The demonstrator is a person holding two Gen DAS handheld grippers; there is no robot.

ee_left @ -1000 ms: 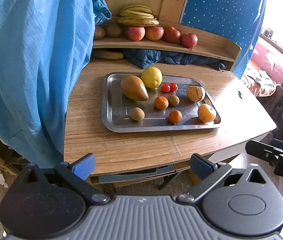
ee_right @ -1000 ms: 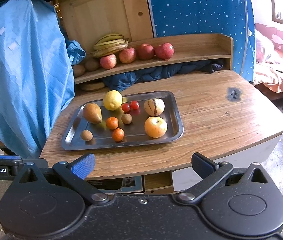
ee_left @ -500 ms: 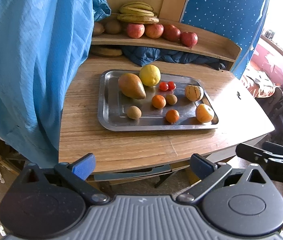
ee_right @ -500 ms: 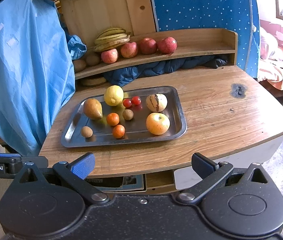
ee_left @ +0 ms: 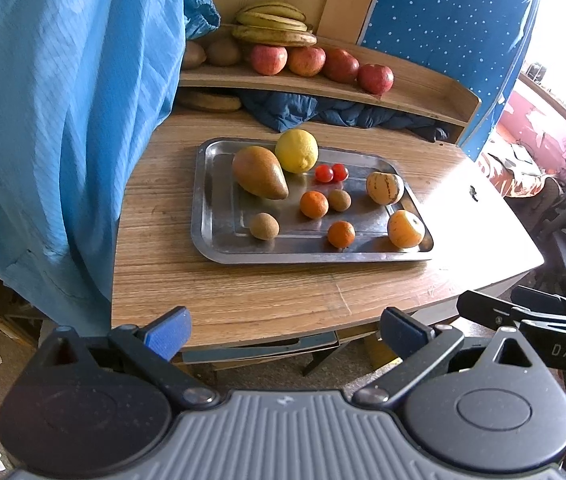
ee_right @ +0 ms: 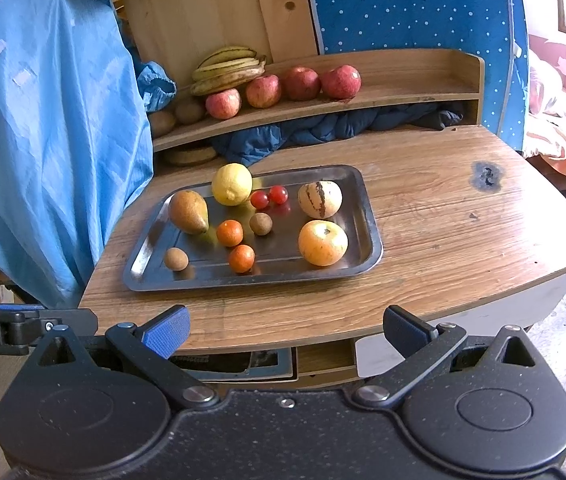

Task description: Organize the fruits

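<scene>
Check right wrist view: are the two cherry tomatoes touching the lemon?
No, the two cherry tomatoes sit side by side on the tray, with a strip of bare metal between them and the lemon.

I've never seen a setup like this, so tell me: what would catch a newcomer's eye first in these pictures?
First the metal tray in the middle of the wooden table, dotted with fruit: a lemon, a pear, two cherry tomatoes and small oranges. Behind it, a shelf holds red apples and bananas. In the foreground both grippers, left and right, hang open short of the table.
</scene>
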